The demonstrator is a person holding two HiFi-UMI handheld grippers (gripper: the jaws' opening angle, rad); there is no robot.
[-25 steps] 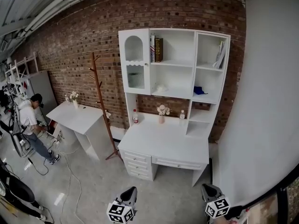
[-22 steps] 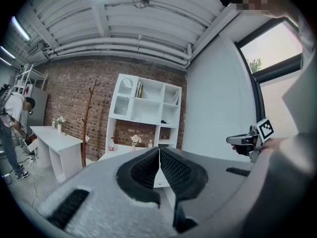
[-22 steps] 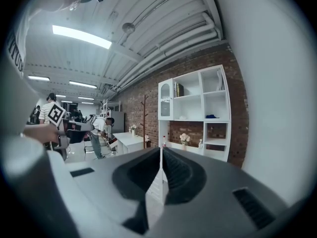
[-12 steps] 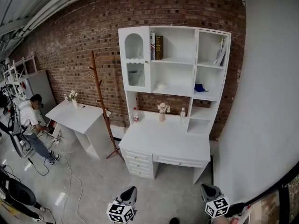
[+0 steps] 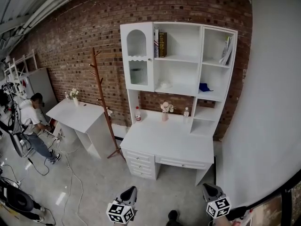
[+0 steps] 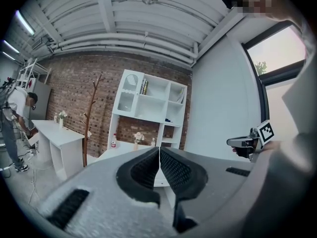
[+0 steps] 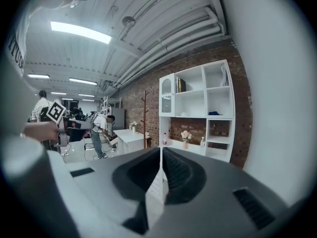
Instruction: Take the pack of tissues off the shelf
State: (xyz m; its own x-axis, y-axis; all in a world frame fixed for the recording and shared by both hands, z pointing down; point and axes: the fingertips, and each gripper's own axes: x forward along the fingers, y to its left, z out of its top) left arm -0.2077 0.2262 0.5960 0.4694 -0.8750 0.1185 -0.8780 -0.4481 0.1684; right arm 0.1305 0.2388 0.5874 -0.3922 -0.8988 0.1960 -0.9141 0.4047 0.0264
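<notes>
Head view puts the shelf unit (image 5: 199, 60) in the upper middle of the frame, against the brick wall (image 5: 84, 41), with its desk top (image 5: 164, 142) below it. The pack of tissues is too small for you to pick out for certain. A white lump (image 5: 163, 85) lies on the lower shelf of the centre compartment. A blue thing (image 5: 203, 87) lies on a shelf in the right-hand compartment at about the same height. Both are well apart from your grippers.

Your left gripper (image 5: 131, 192) sits at the bottom edge, left of centre, and your right gripper (image 5: 208, 190) at the bottom right. Both are over the grey floor (image 5: 94, 182), short of the desk, and point toward it.

Left gripper view shows your left claw fully closed. Its two ribbed pads (image 6: 147, 165) meet along a thin line and there is nothing between them. Right gripper view shows the same of your right claw, with its pads (image 7: 174, 171) pressed together and nothing held.

Books (image 5: 160, 44) stand on the top shelf. A red-labelled bottle (image 5: 138, 114), a vase of flowers (image 5: 165, 108) and a small bottle (image 5: 186, 112) stand along the back of the desk. A coat stand (image 5: 101, 102) rises just left of the unit, with a white side table (image 5: 77, 117) further left. A person (image 5: 30, 121) bends beside that table at the left edge.
</notes>
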